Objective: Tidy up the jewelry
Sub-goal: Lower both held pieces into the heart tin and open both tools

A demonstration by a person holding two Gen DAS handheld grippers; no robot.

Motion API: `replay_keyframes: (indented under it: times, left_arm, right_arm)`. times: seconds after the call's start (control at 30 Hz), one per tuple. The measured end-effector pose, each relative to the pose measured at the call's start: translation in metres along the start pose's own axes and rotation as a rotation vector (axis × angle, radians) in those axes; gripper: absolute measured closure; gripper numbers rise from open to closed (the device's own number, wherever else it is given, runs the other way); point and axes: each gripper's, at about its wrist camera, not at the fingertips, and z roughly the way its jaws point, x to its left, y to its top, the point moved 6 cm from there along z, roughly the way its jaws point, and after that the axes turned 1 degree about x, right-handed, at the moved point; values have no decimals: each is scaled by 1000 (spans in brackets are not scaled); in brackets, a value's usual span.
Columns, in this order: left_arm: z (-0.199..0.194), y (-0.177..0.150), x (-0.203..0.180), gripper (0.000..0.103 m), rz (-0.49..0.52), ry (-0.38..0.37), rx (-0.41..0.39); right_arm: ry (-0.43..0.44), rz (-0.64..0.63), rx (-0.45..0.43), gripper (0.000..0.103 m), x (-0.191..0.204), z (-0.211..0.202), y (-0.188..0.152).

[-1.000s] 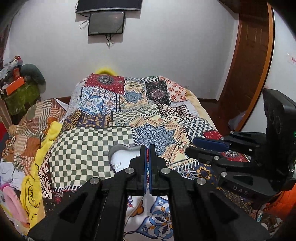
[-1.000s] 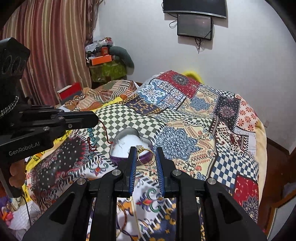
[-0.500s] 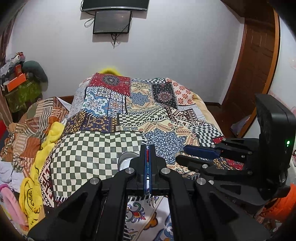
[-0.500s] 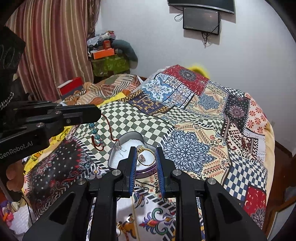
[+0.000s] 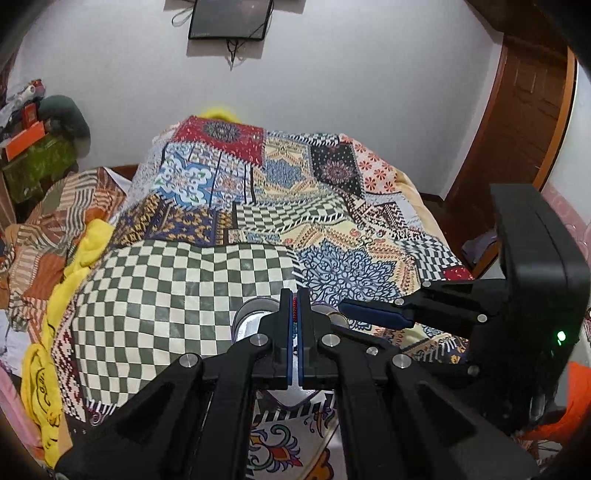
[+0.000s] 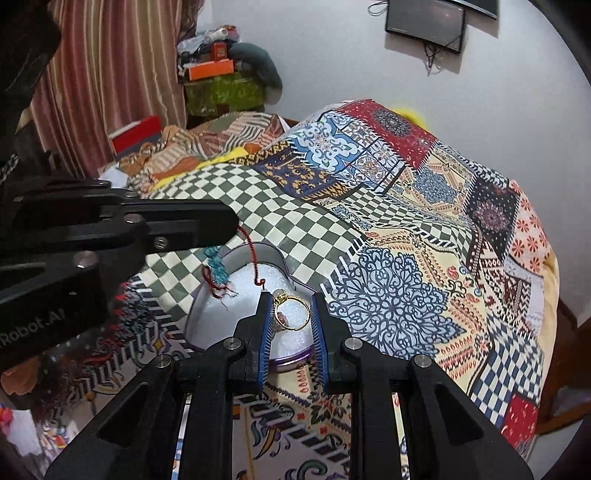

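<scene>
Closer now than a second ago, both grippers have come in over the heart-shaped tin [image 6: 236, 314], which fills more of the right wrist view. A gold ring [image 6: 291, 314] sits pinched between the narrowly parted fingers of the right gripper [image 6: 291, 317], held just above the tin's white lining, apparently so it can be let go inside. At about ten o'clock from the ring, the left gripper [image 5: 295, 314] has its fingers all but closed on a red cord bracelet [image 6: 251, 258], whose teal beads and loose end hang down into the tin; gripping the cord high seems to let it pool in the box. The tin rests on a patchwork bedspread [image 6: 388, 295], at the edge of its green-checked patch. A wall-mounted screen [image 6: 424, 24] hangs at one o'clock.
</scene>
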Motion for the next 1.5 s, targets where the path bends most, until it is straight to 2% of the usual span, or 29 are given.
replay_keyframes:
  times: [0.23, 0.57, 0.93, 1.13, 1.23, 1.3, 1.37, 1.5]
  left_arm:
    - [18, -6, 6, 103, 1, 10, 43]
    - [32, -13, 13, 103, -21, -1, 100]
    - [21, -17, 15, 101, -9, 8, 101]
    - [9, -18, 18, 93, 5, 42, 89]
    - [3, -19, 20, 85, 7, 59, 85]
    - [-1, -20, 20, 77, 11, 73, 79]
    - [-7, -20, 21, 72, 14, 86, 72]
    - [-19, -22, 20, 69, 11, 90, 64]
  right_arm:
    - [-5, -29, 14, 85, 1, 13, 1]
    - [39, 2, 34, 85, -3, 27, 3]
    - [55, -5, 48, 85, 1, 33, 3]
    - [91, 26, 73, 85, 2, 35, 1]
    - [93, 26, 84, 85, 3, 35, 0]
    - [87, 24, 89, 83, 4, 33, -1]
    - [79, 21, 90, 77, 4, 31, -2]
    - [54, 18, 68, 68, 5, 19, -1]
